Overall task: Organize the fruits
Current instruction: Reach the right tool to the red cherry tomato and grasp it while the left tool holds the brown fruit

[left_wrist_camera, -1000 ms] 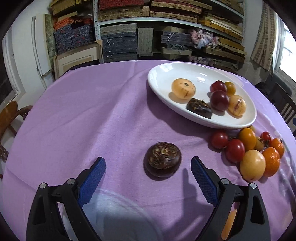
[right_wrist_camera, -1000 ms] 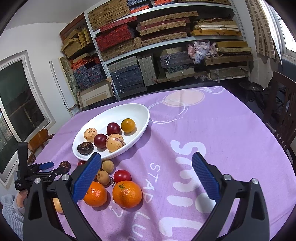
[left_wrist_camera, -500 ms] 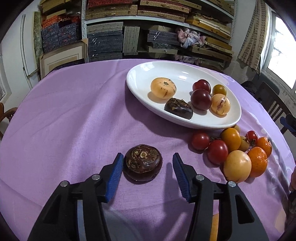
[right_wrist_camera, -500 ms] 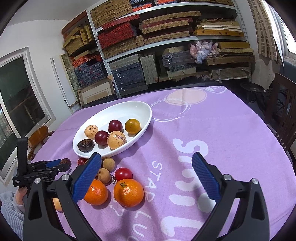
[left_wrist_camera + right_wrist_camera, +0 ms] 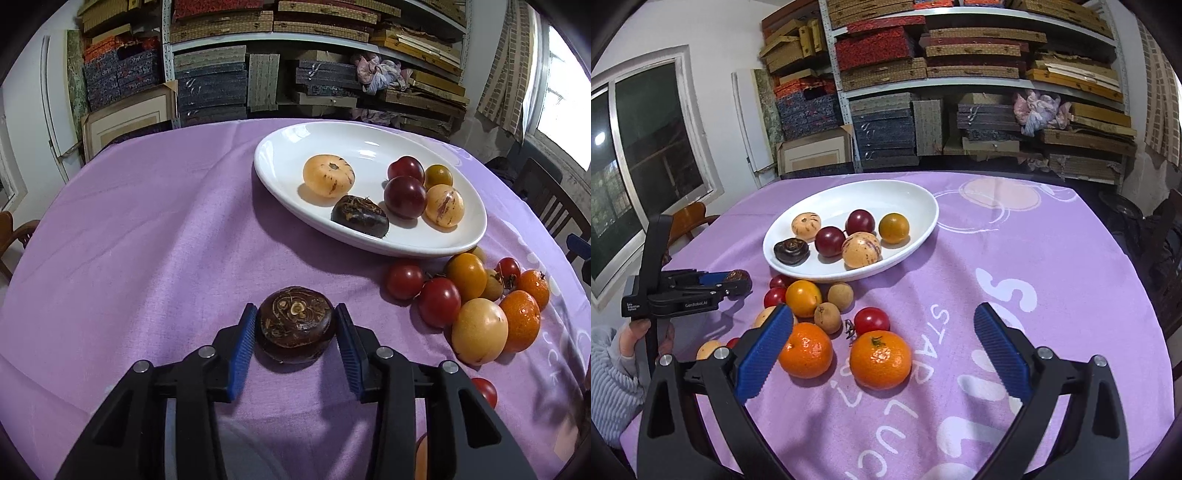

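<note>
A flat dark brown fruit (image 5: 295, 326) lies on the purple cloth between the blue pads of my left gripper (image 5: 295, 310). Its jaws are closing, and both pads touch the fruit's sides. In the right wrist view the same gripper (image 5: 733, 280) shows at far left with the brown fruit (image 5: 742, 277) at its tip. An oval white dish (image 5: 295, 147) (image 5: 886, 195) holds several fruits, among them another dark brown one (image 5: 360, 216). My right gripper (image 5: 882, 310) hovers open over two oranges (image 5: 881, 360) and small loose fruits (image 5: 803, 297), with nothing between its fingers.
Loose tomatoes, a yellow fruit (image 5: 478, 330) and oranges cluster on the cloth just below the dish's near rim. Shelves stacked with boxes (image 5: 960, 55) fill the back wall. Wooden chairs (image 5: 550, 199) stand at the table's edges. A sleeved hand (image 5: 635, 332) holds the left gripper.
My left gripper's jaws went from wide open to closed against the brown fruit's sides. The right gripper shifted slightly and rolled, so the fruit cluster now sits nearer its middle.
</note>
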Action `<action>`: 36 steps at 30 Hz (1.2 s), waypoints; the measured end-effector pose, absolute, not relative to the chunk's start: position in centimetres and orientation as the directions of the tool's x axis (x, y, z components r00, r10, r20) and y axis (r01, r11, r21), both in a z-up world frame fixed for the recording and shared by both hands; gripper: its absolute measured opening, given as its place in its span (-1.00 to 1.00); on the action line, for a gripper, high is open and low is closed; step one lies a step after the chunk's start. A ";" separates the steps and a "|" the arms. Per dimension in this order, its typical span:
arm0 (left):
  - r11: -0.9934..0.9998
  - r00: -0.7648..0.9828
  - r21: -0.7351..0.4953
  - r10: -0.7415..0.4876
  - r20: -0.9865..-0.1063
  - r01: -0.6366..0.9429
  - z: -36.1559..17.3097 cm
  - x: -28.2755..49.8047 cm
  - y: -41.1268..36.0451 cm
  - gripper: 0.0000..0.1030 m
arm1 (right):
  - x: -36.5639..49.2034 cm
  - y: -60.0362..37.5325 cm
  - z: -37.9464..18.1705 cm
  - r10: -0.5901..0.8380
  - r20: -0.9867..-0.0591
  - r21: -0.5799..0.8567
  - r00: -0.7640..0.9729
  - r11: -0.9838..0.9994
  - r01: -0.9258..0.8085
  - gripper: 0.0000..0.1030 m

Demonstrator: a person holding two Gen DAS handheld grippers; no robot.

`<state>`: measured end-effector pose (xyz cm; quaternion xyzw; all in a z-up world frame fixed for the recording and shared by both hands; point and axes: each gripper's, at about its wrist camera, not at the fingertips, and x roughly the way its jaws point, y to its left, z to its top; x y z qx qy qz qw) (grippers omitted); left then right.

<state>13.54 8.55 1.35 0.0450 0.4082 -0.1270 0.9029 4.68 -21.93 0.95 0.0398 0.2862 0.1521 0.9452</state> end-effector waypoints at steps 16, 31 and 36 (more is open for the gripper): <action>0.969 0.612 -0.025 -0.175 -0.771 0.246 0.8 13.9 8.8 -0.15 | 0.5 -8.1 -2.4 0.489 -0.675 -0.002 0.552 0.747 -0.664 -0.20; 0.964 0.607 -0.011 -0.176 -0.775 0.264 0.7 13.9 8.2 0.00 | 3.7 -6.6 -2.7 0.451 -0.702 0.070 0.551 0.814 -0.577 -0.43; 0.964 0.607 -0.012 -0.176 -0.775 0.264 0.7 13.9 8.2 0.01 | 3.7 -5.6 -3.0 0.422 -0.711 0.030 0.563 0.818 -0.575 -0.39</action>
